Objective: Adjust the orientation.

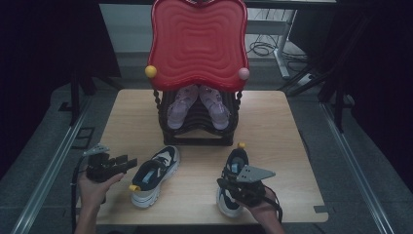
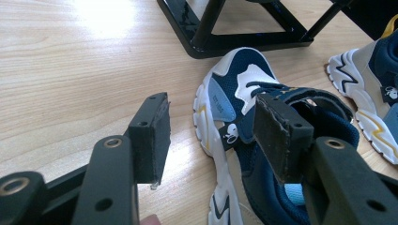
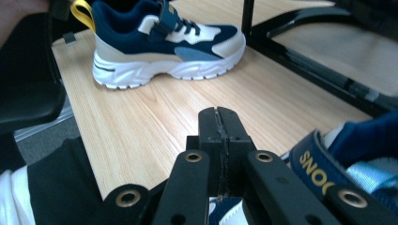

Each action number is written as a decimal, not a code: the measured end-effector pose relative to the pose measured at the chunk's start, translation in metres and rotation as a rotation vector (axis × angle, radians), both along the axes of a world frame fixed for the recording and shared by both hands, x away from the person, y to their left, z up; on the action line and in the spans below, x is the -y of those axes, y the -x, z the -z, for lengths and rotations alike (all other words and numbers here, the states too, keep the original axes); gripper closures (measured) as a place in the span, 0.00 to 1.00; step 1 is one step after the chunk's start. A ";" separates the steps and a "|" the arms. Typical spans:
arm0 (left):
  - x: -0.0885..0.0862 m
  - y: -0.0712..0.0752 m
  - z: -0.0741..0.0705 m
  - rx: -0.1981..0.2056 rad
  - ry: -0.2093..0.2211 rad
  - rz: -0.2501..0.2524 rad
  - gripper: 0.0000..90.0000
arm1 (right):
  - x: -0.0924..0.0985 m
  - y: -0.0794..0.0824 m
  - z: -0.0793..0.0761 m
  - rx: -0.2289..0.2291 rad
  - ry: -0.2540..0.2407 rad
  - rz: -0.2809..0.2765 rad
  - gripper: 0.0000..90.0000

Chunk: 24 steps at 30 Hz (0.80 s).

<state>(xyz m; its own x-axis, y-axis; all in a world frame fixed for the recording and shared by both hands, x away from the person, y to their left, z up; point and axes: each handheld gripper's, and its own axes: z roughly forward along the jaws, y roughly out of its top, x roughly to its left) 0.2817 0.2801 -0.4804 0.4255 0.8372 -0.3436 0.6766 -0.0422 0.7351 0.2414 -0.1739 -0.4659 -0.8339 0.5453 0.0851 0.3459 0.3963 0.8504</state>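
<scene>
Two navy, white and beige sneakers lie on the wooden table (image 1: 277,122). The left sneaker (image 1: 153,175) (image 2: 239,89) (image 3: 164,42) has a yellow heel loop. My left gripper (image 1: 130,163) (image 2: 211,108) is level beside it, jaws open, one pad in front of the shoe's collar and the other over bare wood. The right sneaker (image 1: 234,163) (image 3: 356,154) (image 2: 371,93) lies under my right gripper (image 1: 220,184) (image 3: 219,117). Its pads are pressed together with nothing visible between them, and it points toward the left sneaker.
A shoe rack with a red wavy top (image 1: 197,41) stands at the table's far middle, with pink sandals (image 1: 197,105) on its black lower shelf. Its black base frame (image 2: 234,44) (image 3: 305,61) sits just beyond both sneakers. Bare wood lies between the shoes.
</scene>
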 end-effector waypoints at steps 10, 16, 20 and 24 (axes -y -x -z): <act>0.002 -0.001 0.002 -0.008 -0.009 0.010 0.51 | -0.016 0.002 0.020 -0.042 0.072 -0.023 0.99; 0.002 0.000 0.002 -0.011 -0.018 0.009 0.51 | -0.016 0.007 0.030 -0.065 0.099 -0.032 0.99; 0.002 0.001 0.002 -0.007 -0.020 0.006 0.51 | -0.016 0.007 0.035 -0.081 0.103 -0.032 0.99; 0.002 0.001 0.002 -0.007 -0.025 0.006 0.51 | -0.019 0.008 0.038 -0.083 0.122 -0.037 0.99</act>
<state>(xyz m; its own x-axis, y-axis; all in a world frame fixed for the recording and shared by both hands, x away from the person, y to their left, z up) 0.2806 0.2779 -0.4820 0.4283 0.8429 -0.3258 0.6813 -0.0643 0.7292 0.2338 -0.1550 -0.5036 -0.8464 0.5250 0.0896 0.3965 0.5088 0.7641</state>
